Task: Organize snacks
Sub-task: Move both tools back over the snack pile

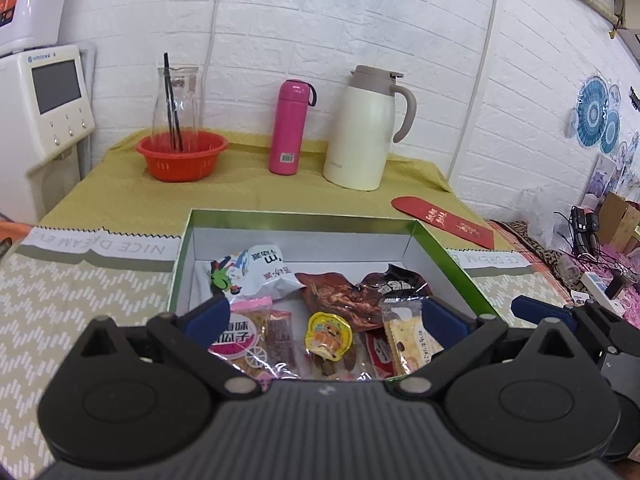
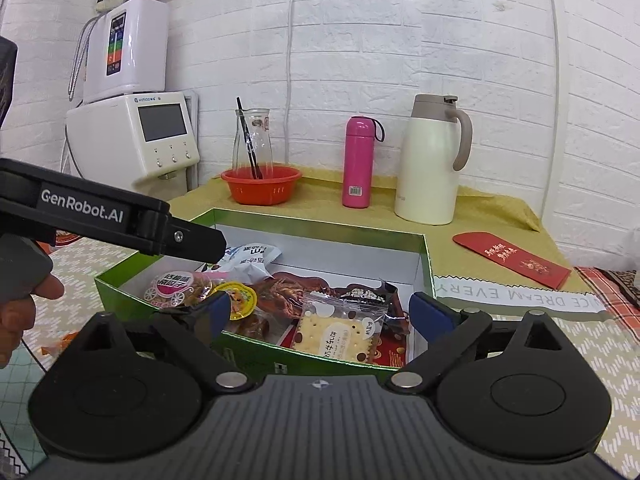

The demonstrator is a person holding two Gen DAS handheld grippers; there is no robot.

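Observation:
A green box (image 1: 300,216) with a white inside sits on the tablecloth and holds several snack packs. Among them are a white bag (image 1: 260,276), a pink seed pack (image 1: 240,336), a yellow jelly cup (image 1: 328,336), a cracker pack (image 1: 408,336) and a brown pack (image 1: 340,296). My left gripper (image 1: 324,314) hangs open over the box's near side with nothing between its pads. My right gripper (image 2: 324,312) is open too, just above the cracker pack (image 2: 340,328) at the box's (image 2: 320,224) near wall. The left gripper's finger (image 2: 192,240) reaches over the box's left corner.
Along the wall at the back stand an orange basket (image 1: 182,156) with a glass carafe (image 1: 176,108), a pink flask (image 1: 288,128) and a cream jug (image 1: 360,132). A red envelope (image 1: 444,220) lies right of the box. A white dispenser (image 2: 136,136) stands at the left. A hand (image 2: 20,312) holds the left gripper.

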